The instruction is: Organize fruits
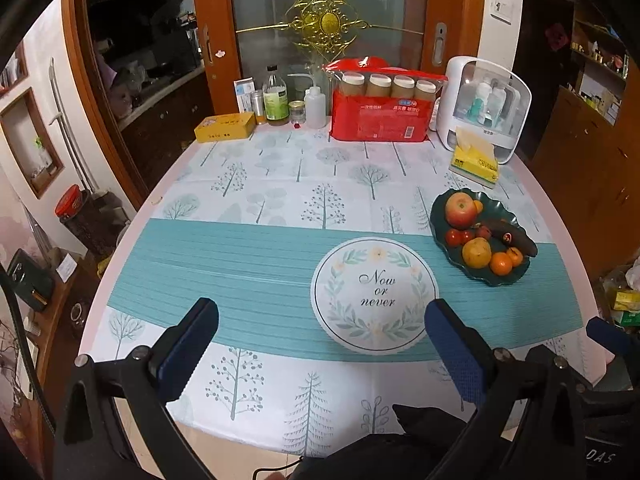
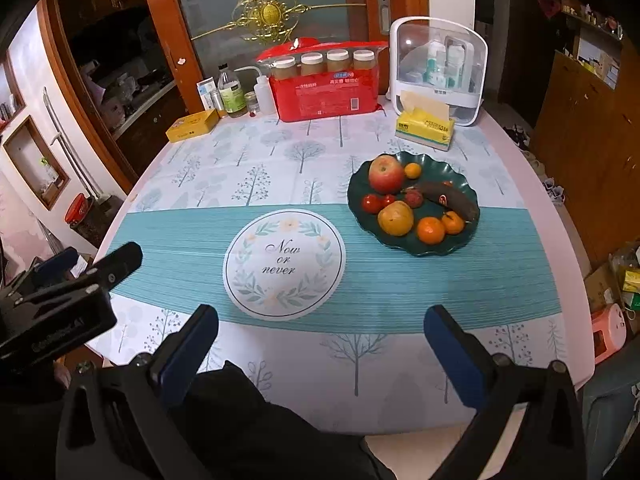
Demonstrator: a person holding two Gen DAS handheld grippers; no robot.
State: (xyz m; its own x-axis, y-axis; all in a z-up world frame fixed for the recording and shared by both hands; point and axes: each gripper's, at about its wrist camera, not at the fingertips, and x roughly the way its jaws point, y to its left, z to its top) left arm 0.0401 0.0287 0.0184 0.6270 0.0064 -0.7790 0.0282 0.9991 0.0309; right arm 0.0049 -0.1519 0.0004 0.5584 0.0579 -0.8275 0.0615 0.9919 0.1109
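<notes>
A dark green wavy plate [image 1: 442,204] [image 2: 356,188] at the right of the table holds a red apple [image 1: 461,209] [image 2: 386,174], a yellow pear [image 1: 477,252] [image 2: 396,218], tangerines [image 1: 501,263] [image 2: 431,230], small tomatoes [image 1: 455,237] [image 2: 371,203] and a blackened banana [image 1: 514,236] [image 2: 448,196]. My left gripper [image 1: 322,312] hangs open above the near table edge, nothing between its blue pads. My right gripper [image 2: 321,318] is open too and holds nothing. The left gripper [image 2: 80,276] also shows at the left of the right wrist view.
A round "Now or never" mat [image 1: 374,294] [image 2: 285,262] lies on the teal band beside the plate. Along the far edge stand a yellow tin [image 1: 225,126], bottles [image 1: 276,98], a red pack with jars [image 1: 380,108], a white storage case [image 1: 486,108] and a tissue pack [image 1: 474,160].
</notes>
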